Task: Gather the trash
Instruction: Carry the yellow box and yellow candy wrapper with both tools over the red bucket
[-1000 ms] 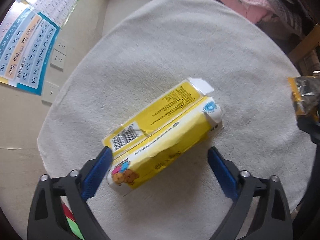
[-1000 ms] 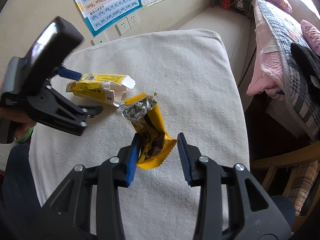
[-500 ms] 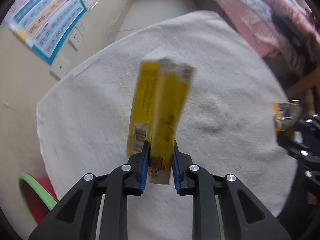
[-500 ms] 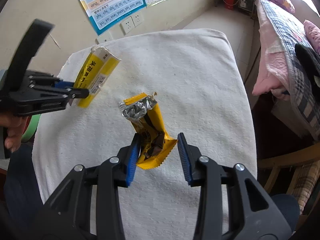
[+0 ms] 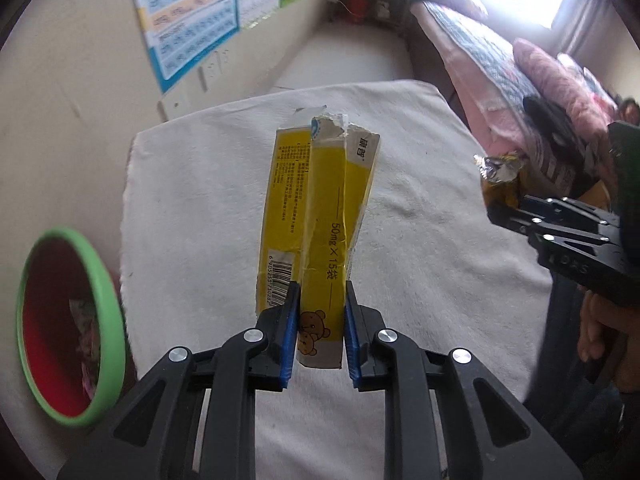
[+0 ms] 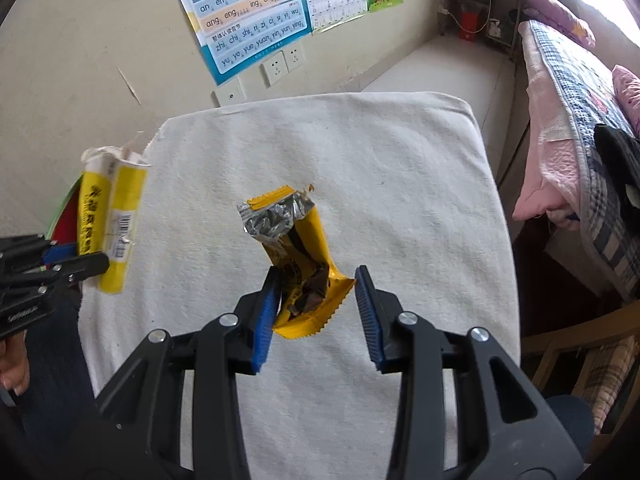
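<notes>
My left gripper [image 5: 320,320] is shut on a flattened yellow carton [image 5: 320,216] with a torn top and holds it upright above the white towel [image 5: 192,208]; carton and gripper also show in the right wrist view [image 6: 112,224]. My right gripper [image 6: 316,308] grips a yellow snack wrapper [image 6: 298,256] with foil lining by its lower end, raised above the towel [image 6: 400,184]. The wrapper also shows in the left wrist view [image 5: 500,178]. A red bin with a green rim [image 5: 60,328] sits at the lower left beside the table.
A wall with posters [image 6: 248,12] and sockets [image 6: 280,66] stands behind the table. A bed with pink and plaid bedding [image 6: 580,92] lies to the right. A wooden chair [image 6: 580,360] is at the lower right.
My left gripper closed on the yellow carton, lifted it off the towel and swung it left toward the bin. The right gripper has kept its hold on the wrapper.
</notes>
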Tool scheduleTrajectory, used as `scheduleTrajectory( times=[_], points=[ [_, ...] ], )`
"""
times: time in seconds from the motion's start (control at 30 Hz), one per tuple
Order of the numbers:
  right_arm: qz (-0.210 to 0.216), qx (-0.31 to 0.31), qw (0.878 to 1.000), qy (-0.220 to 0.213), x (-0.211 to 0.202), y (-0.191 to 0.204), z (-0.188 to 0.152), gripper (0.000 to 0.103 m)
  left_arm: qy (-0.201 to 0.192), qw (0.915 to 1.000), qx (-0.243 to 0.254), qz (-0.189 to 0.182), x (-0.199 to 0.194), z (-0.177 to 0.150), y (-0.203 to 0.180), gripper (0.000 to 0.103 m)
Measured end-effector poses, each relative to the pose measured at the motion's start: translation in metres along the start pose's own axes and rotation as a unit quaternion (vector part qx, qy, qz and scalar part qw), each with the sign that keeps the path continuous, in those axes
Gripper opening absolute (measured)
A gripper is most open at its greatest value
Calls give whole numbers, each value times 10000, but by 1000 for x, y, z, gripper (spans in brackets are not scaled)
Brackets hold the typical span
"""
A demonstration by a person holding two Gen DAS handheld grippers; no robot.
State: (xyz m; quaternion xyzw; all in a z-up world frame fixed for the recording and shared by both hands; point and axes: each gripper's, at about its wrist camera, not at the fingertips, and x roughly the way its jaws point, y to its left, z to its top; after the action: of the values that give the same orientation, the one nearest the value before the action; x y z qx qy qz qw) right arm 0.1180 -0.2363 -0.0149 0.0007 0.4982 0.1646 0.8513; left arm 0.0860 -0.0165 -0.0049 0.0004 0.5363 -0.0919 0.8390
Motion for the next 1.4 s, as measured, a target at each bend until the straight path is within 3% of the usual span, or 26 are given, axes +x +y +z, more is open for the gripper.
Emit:
scheduleTrajectory(
  times=[0.23,0.67,0.93,1.17,1.3,1.4],
  points=[
    [-21,-471,9989,63,-3,32,0,37,-352,9978,-565,5,-20,-12,35,18],
    [42,-874,9962,25,-6,84,14,37,-724,9917,-1058,-60,-41,-28,72,18],
    [91,-940,9952,-246,-10,106,31,37,-909,9836,-1550,-157,-63,-56,114,19],
    [123,-1017,9942,-336,-11,131,35,37,-920,9875,-1279,31,-74,-56,145,19],
    [260,-1307,9906,-311,-6,161,42,37,-1062,9815,-1570,258,-86,-58,170,19],
    [462,-1657,9848,-249,3,194,51,37,-1089,9715,-2053,462,-94,-72,193,19]
  ],
)
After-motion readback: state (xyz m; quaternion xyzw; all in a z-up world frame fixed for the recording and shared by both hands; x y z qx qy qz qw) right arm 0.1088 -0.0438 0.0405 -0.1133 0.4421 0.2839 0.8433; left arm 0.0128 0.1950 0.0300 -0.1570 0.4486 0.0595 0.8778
